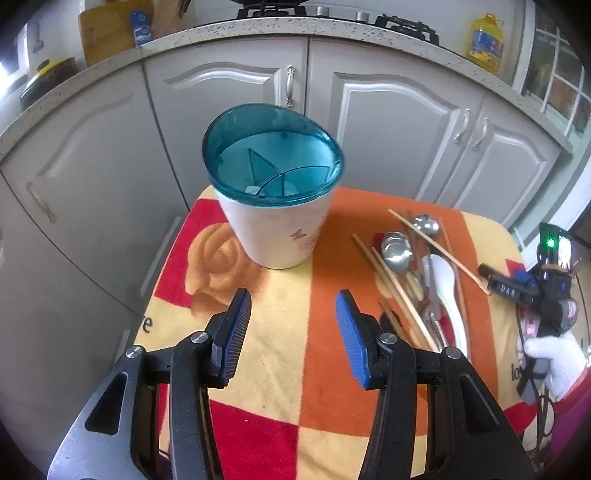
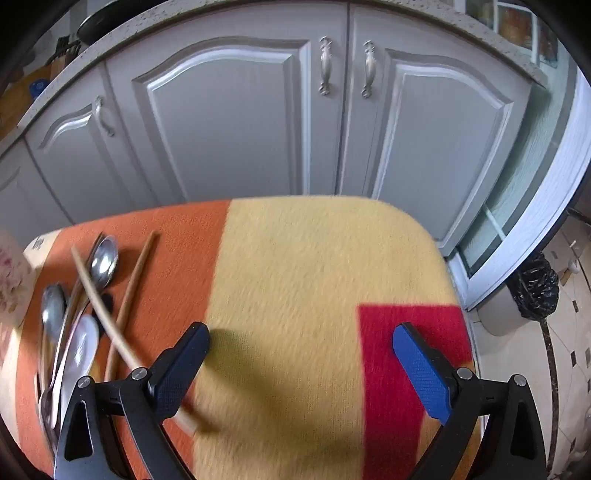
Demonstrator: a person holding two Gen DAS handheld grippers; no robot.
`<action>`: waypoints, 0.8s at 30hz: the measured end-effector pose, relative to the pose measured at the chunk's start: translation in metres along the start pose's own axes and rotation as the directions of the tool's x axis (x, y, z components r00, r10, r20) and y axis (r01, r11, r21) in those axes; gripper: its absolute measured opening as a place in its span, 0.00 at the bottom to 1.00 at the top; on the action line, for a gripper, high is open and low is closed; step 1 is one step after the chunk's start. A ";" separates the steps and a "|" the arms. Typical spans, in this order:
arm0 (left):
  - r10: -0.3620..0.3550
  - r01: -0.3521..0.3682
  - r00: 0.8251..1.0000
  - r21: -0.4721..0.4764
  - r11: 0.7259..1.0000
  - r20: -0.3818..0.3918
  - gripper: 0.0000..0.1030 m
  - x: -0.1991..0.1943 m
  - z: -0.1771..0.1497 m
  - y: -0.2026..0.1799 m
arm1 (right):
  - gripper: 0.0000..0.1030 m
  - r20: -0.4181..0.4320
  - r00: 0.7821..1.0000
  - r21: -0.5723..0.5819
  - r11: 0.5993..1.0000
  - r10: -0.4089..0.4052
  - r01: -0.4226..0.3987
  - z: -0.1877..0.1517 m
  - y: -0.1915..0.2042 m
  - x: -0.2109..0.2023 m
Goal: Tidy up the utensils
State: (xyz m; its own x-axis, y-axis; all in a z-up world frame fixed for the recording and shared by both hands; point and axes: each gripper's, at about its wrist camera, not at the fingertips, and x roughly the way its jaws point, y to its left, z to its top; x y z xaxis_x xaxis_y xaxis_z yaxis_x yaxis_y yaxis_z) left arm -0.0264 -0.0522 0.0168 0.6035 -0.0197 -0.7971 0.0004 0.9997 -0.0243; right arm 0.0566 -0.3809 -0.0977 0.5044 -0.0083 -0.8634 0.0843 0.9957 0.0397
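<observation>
Under the left tool, whose blue pads stand apart with nothing between them, lies a fleecy cloth in blocks of yellow, orange and red, with a printed rose ahead and to its left. The cloth covers the whole worktop, so the surface beneath cannot be told. Just right of this tool lies the heap of utensils: steel spoons, a white spoon and several wooden chopsticks, crossing one another. Beyond them, at the right edge, a white-gloved hand holds the right tool.

Straight ahead of the left tool stands the holder, a white cup with a clear teal lid divided into compartments; it looks empty, upright on the cloth and well apart from the heap.

The right tool is spread wide over bare yellow and red cloth, gripping nothing. One chopstick runs close under its left finger; whether they touch cannot be told. The rest of the heap lies to its left.

Past the worktop's far edge runs a row of grey panelled cabinets with metal handles, under a speckled counter carrying a hob, a cutting board and a yellow oil bottle. Far right is a white-framed glass door, a tiled floor and a bin with a black bag.
</observation>
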 end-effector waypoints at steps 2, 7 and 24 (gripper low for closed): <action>-0.006 0.006 1.000 0.005 1.000 0.008 0.46 -0.003 0.001 -0.004 | 0.95 -0.027 0.999 -0.018 1.000 0.024 -0.025 -0.004 0.005 -0.009; -0.036 0.036 0.999 0.001 0.999 0.035 0.46 -0.016 0.008 -0.009 | 0.94 0.016 0.995 -0.005 0.995 0.103 -0.103 -0.019 0.019 -0.065; -0.097 0.092 0.985 0.039 0.995 0.145 0.46 -0.073 0.025 -0.024 | 0.94 0.262 0.948 -0.158 0.977 0.182 -0.144 -0.008 0.105 -0.216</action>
State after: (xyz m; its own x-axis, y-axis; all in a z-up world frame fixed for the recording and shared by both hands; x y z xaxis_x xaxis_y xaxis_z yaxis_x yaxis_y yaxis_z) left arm -0.0509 -0.0741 0.0904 0.7099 -0.1144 -0.6949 0.0876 0.9934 -0.0741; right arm -0.0504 -0.2742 0.0891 0.7184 0.1489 -0.6795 -0.1257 0.9885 0.0836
